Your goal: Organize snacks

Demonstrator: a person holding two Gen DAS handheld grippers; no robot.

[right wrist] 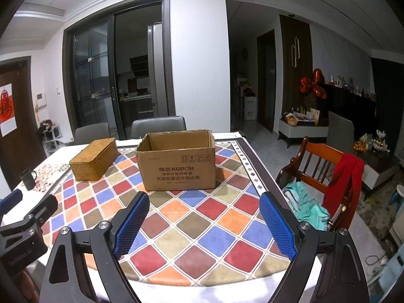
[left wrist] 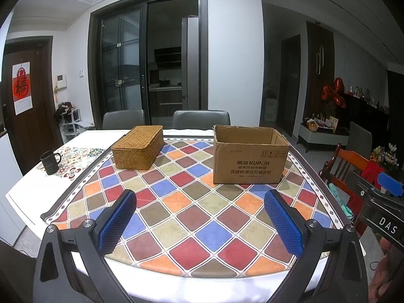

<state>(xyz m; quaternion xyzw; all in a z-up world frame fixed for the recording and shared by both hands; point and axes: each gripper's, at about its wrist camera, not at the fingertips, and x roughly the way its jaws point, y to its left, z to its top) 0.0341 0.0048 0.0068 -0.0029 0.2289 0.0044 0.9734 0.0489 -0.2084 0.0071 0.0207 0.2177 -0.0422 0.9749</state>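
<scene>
**A:** Left wrist view. What stands on the bench (left wrist: 25,184)?

**B:** A lidded wicker basket (left wrist: 137,146) to the left and, well apart from it, an open cardboard carton (left wrist: 250,156) to the right, both on the chequered mat (left wrist: 197,217). A dark mug (left wrist: 50,162) sits far left. The left gripper (left wrist: 200,221) hangs above the mat with its jaws spread wide and nothing between them. No snacks show; any inside the carton are hidden by its wall.

**B:** Right wrist view?

**A:** The carton (right wrist: 178,165) is straight ahead and the basket (right wrist: 94,160) is to its left. The right gripper (right wrist: 203,224) is likewise spread and empty, and the other gripper's body shows at the left edge.

**B:** How would these handle?

**A:** As a judgement: the carton looks light, with thin walls that would buckle under a hard pinch, so take one upper rim. The basket seems stiff and rough, so slipping is unlikely. Its lid is best lifted by a short end edge. Snack packets, if present, would likely be soft and crushable.
</scene>
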